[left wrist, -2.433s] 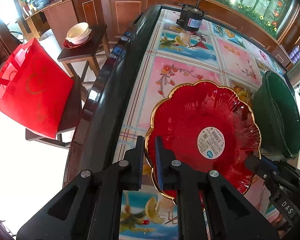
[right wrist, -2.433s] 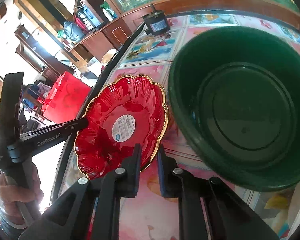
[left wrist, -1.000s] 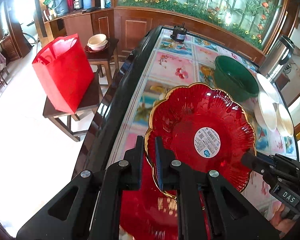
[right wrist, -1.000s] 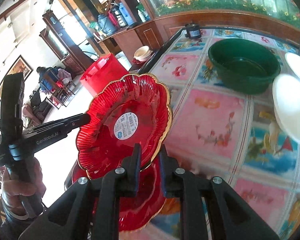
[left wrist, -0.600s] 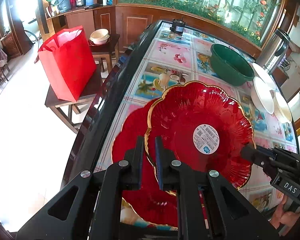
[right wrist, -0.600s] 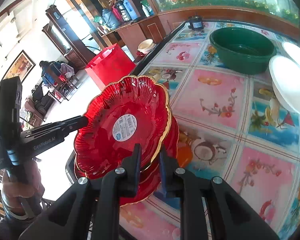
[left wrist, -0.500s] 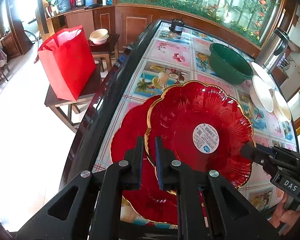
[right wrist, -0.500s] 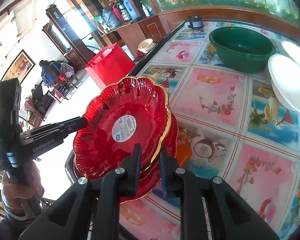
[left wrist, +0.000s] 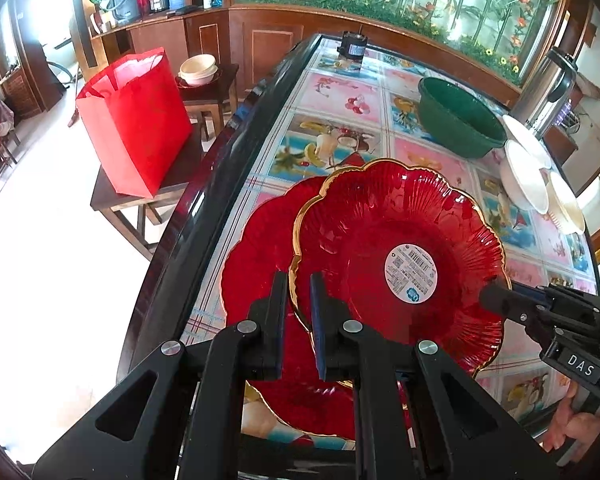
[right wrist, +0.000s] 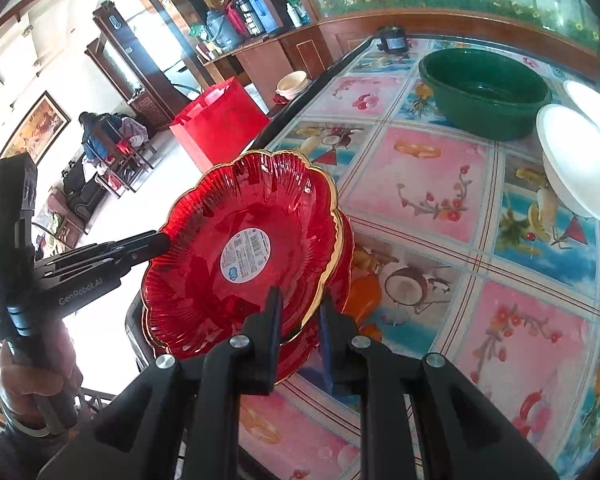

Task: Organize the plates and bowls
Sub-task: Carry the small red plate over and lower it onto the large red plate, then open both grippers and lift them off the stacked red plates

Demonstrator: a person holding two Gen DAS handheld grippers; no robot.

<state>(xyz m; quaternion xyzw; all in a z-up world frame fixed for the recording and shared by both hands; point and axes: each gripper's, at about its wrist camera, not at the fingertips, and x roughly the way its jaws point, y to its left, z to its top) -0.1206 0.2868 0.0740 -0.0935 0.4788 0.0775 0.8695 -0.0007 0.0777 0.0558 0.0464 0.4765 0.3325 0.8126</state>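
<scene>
A red scalloped glass plate (left wrist: 396, 240) (right wrist: 204, 240) with a gold rim and a white sticker hangs between both grippers. My left gripper (left wrist: 298, 300) is shut on its near rim. My right gripper (right wrist: 300, 312) is shut on the opposite rim; it also shows at the right edge of the left wrist view. Under the held plate a second red plate (left wrist: 256, 248) (right wrist: 346, 256) lies on the table near its left edge. Whether the two plates touch I cannot tell.
A green basin (left wrist: 456, 124) (right wrist: 484, 88) stands farther along the flower-patterned table (right wrist: 420, 176). White bowls (left wrist: 524, 176) (right wrist: 576, 168) sit at the right. A red bag (left wrist: 134, 120) rests on a stool left of the table, a metal flask (left wrist: 540, 92) at the far right.
Both grippers carried the held plate back from beside the green basin and lowered it over the second red plate, which came into view. In the last half second hardly anything moved.
</scene>
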